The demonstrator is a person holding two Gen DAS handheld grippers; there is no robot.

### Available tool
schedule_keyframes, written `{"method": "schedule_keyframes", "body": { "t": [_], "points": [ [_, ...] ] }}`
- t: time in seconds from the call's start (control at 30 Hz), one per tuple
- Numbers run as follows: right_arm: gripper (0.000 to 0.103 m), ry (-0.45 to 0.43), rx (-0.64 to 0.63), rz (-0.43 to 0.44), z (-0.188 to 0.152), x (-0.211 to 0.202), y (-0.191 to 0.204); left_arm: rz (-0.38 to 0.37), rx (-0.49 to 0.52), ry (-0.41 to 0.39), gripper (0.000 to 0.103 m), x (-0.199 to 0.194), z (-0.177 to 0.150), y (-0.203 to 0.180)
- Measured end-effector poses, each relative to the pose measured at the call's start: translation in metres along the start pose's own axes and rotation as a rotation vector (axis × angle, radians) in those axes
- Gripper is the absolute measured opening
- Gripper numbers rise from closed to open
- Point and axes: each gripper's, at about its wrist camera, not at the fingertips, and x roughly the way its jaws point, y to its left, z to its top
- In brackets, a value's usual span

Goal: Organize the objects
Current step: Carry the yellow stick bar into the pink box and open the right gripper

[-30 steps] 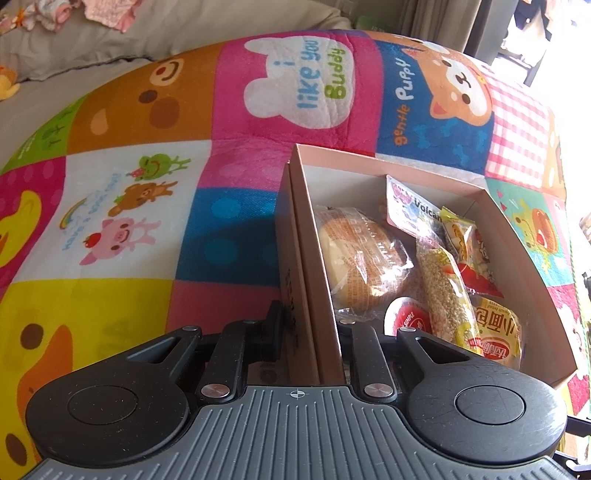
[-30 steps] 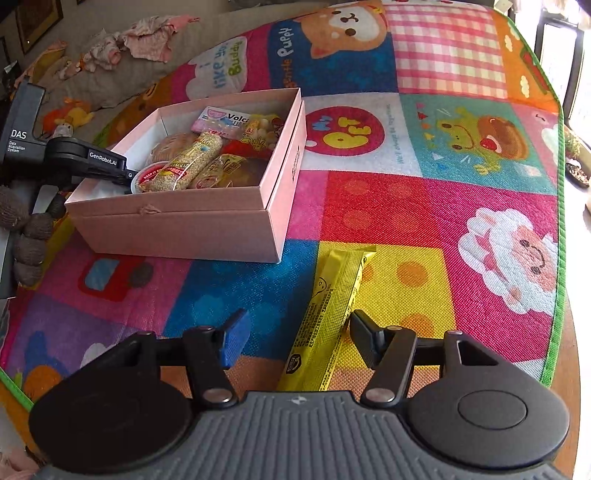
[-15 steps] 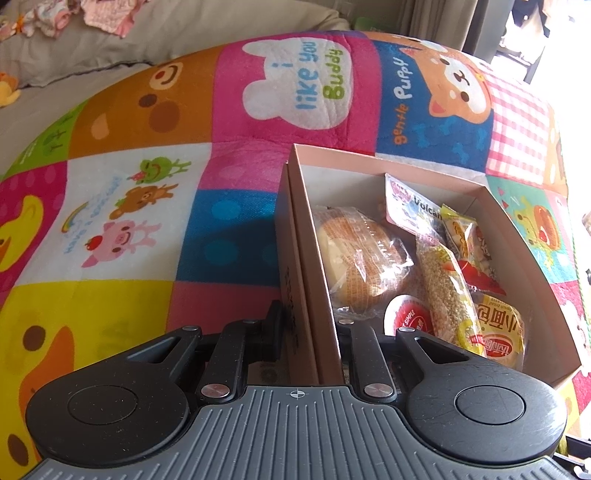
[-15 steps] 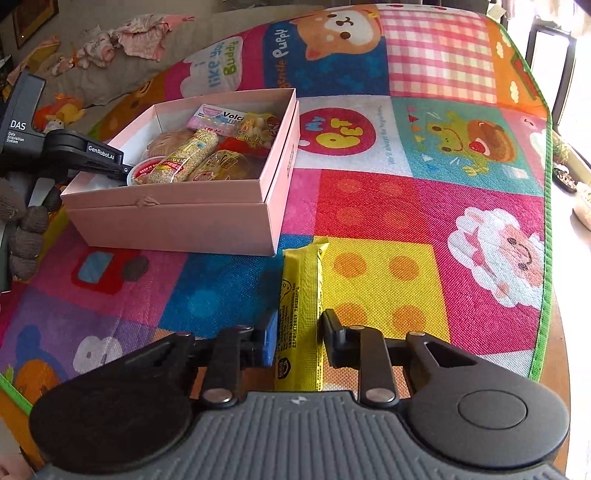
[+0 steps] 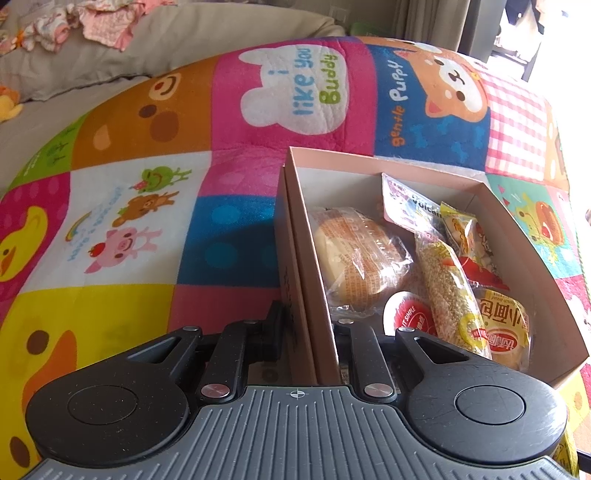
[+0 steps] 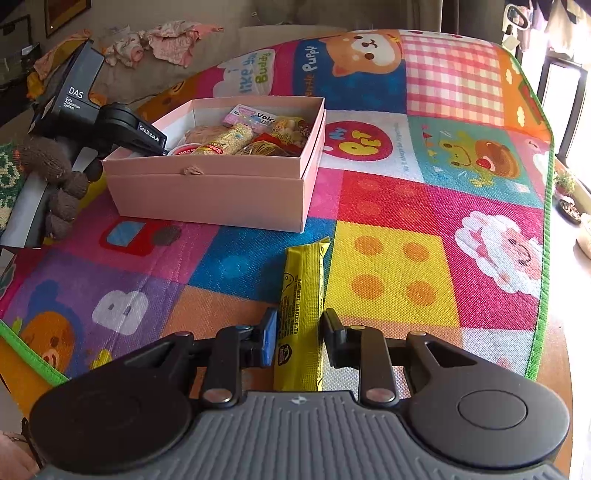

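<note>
A pink cardboard box (image 6: pixel 210 188) stands on the colourful play mat and holds several wrapped snacks: a bun (image 5: pixel 358 254), a grain bar (image 5: pixel 443 284), a red-lidded cup (image 5: pixel 410 317) and bright packets. My left gripper (image 5: pixel 308 328) is shut on the box's near wall (image 5: pixel 314 280), one finger outside and one inside. It shows in the right wrist view (image 6: pixel 122 125) at the box's left end. My right gripper (image 6: pixel 297 336) is shut on a long yellow snack bar (image 6: pixel 301 295), which points toward the box.
The play mat (image 6: pixel 424 258) covers a round table; its green edge (image 6: pixel 543 240) runs along the right. A grey sofa with clothes (image 5: pixel 92 22) lies behind. A knitted brown glove (image 6: pixel 59 184) holds the left gripper's handle.
My right gripper closed on the yellow bar and lifted it slightly, now pointing straight at the box. My left gripper has kept its hold on the box wall.
</note>
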Motion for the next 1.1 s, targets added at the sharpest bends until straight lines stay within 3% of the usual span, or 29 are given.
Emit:
{"method": "schedule_keyframes", "body": {
  "t": [0.33, 0.5, 0.8, 1.03, 1.1],
  "points": [
    [0.023, 0.070, -0.059, 0.066, -0.006, -0.016, 0.017, -0.003, 0.018, -0.021, 0.019, -0.001, -0.003, 0.000],
    [0.022, 0.073, -0.019, 0.116, 0.003, -0.036, 0.015, -0.004, 0.023, -0.022, 0.019, -0.001, -0.003, 0.000],
    [0.022, -0.065, 0.021, 0.200, 0.086, -0.063, 0.021, -0.012, 0.023, -0.027, 0.019, -0.001, -0.005, 0.002],
    [0.023, -0.175, 0.085, 0.235, 0.168, -0.021, 0.044, -0.017, 0.023, -0.023, 0.019, -0.001, -0.004, 0.003],
    [0.029, -0.188, 0.117, 0.262, 0.186, -0.001, 0.048, -0.018, 0.023, -0.023, 0.019, -0.001, -0.004, 0.003]
  ]
}}
